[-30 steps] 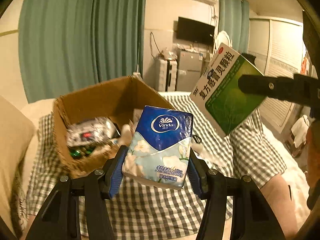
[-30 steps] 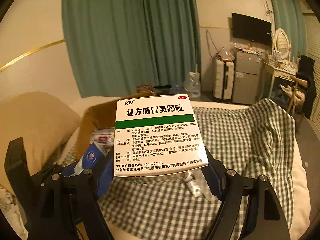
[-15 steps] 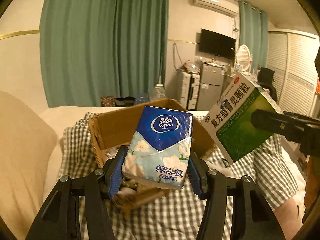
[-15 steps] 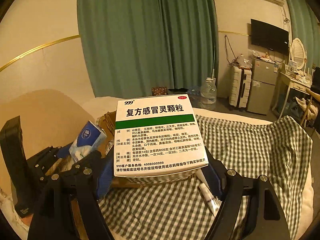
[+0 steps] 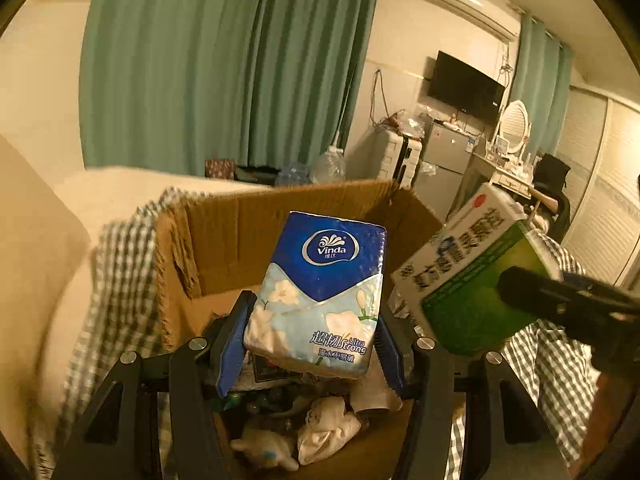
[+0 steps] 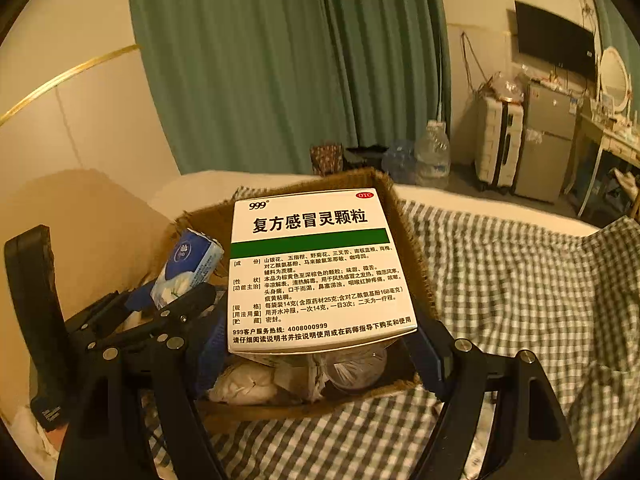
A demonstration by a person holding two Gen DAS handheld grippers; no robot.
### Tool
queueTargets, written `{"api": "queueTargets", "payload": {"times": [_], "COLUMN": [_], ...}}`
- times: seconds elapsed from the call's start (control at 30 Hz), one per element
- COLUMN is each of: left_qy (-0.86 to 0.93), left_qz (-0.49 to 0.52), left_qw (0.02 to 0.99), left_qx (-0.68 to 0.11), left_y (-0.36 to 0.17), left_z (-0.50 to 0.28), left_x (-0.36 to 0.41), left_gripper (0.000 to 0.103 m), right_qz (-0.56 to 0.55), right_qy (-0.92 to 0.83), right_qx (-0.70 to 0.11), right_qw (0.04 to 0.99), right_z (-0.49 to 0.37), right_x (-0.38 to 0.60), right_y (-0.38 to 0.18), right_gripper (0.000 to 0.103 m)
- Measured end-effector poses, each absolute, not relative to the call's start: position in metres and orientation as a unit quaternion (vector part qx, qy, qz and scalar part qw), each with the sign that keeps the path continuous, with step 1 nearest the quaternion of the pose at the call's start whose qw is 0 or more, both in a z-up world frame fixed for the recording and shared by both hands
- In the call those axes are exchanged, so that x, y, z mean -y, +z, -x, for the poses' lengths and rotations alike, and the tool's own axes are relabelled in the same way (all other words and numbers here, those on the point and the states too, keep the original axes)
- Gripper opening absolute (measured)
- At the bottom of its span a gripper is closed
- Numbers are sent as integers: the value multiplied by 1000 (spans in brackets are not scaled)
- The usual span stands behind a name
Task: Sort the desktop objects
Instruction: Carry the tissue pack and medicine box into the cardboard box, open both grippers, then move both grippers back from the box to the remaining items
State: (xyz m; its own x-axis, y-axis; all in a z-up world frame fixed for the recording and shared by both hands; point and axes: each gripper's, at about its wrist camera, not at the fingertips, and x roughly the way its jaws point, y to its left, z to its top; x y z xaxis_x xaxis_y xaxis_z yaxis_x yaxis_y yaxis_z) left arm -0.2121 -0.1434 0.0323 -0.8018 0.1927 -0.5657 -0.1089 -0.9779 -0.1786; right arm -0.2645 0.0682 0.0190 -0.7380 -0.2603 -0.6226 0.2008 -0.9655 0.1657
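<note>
Tissue pack (image 5: pixel 320 296), blue and white with the Vinda mark, sits pinched between the blue pads of the left gripper (image 5: pixel 310 344), upright and tipped a little, held in the air over the open cardboard box (image 5: pixel 224 232). From the right wrist view the same pack shows at the box's left side, above its near-left corner.

Beside it the right gripper (image 6: pixel 316 344) clamps a white and green medicine box (image 6: pixel 316 264), jaws set wide against its two sides. That box hangs over the right half of the carton, its far edge close to the carton's far wall and its right edge near the right wall. The two held things are near each other but apart.

The cardboard box stands on a checked cloth (image 6: pixel 500 280) spread over the bed. Its rim is frayed and its left wall bends inward. Inside, the floor is already crowded: crumpled pale wrappers (image 5: pixel 328 428), a clear bag (image 6: pixel 356 364), and small dark bits I cannot make out. Little bare floor shows. To the right of the carton the checked cloth lies flat and open out to the bed's edge. Green curtains (image 6: pixel 280 60) hang behind.
</note>
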Motion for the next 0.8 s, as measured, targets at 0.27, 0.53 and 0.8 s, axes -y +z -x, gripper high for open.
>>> {"api": "queueTargets", "payload": {"times": [0.27, 0.53, 0.8], "left_qy": [940, 945, 953], "left_qz": [330, 326, 301], "left_qw": [60, 42, 12], "left_qx": [53, 8, 25], "left_y": [18, 14, 32], "left_z": [227, 214, 184], "left_x": [140, 127, 128], "left_gripper": [63, 93, 96], "right_qz": [-339, -324, -291], "right_qy": [-932, -938, -950], "right_qx": [39, 61, 80], "right_qw": [123, 107, 85], "right_z": [286, 275, 238], "right_x": [-62, -79, -107], "right_y": [-10, 3, 39], "right_gripper": [81, 90, 91]}}
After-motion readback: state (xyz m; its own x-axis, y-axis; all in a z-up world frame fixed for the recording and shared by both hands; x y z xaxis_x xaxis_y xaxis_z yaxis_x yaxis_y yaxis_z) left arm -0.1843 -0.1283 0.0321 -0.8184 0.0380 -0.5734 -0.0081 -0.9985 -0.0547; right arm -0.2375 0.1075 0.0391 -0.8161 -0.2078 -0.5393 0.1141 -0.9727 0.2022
